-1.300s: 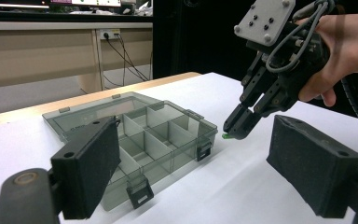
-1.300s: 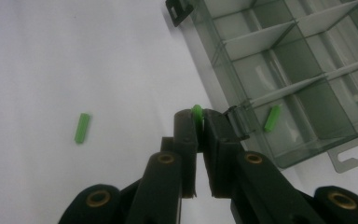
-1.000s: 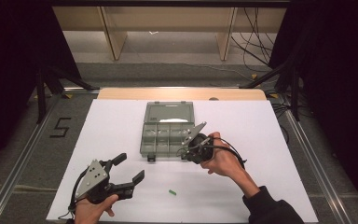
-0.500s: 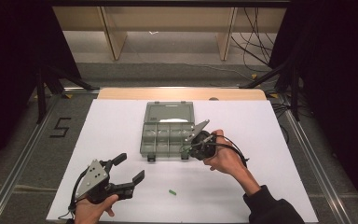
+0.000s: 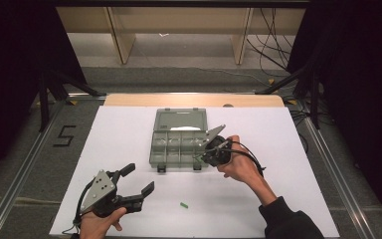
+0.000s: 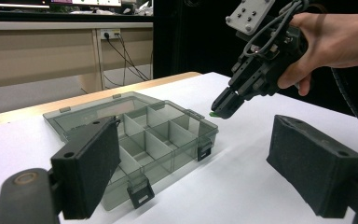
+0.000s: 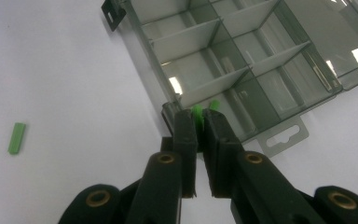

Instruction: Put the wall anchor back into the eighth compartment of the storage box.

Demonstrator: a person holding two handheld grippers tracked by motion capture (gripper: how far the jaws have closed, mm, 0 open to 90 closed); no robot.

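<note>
A smoky clear compartment box point(image 5: 155, 149) lies open on the white table, its lid laid back. My right gripper point(image 5: 200, 155) hovers at the box's near right corner, shut on a small green piece point(image 7: 197, 112). From the left gripper view that piece point(image 6: 213, 113) pokes out below the right gripper's tips point(image 6: 223, 105), just over the box's corner point(image 6: 205, 128). A second green piece point(image 5: 184, 204) lies loose on the table, also visible in the right gripper view point(image 7: 17, 138). My left gripper point(image 5: 138, 180) rests open near the front left, its fingers point(image 6: 91, 163) wide apart and holding nothing.
The box's compartments point(image 7: 200, 84) look bare. A wooden strip point(image 5: 194, 99) borders the table's far edge, with shelving legs and cables on the floor behind. Metal rails point(image 5: 328, 164) run along both table sides.
My right gripper has shifted slightly left toward the box's near right corner with the green piece. The left gripper has stayed put.
</note>
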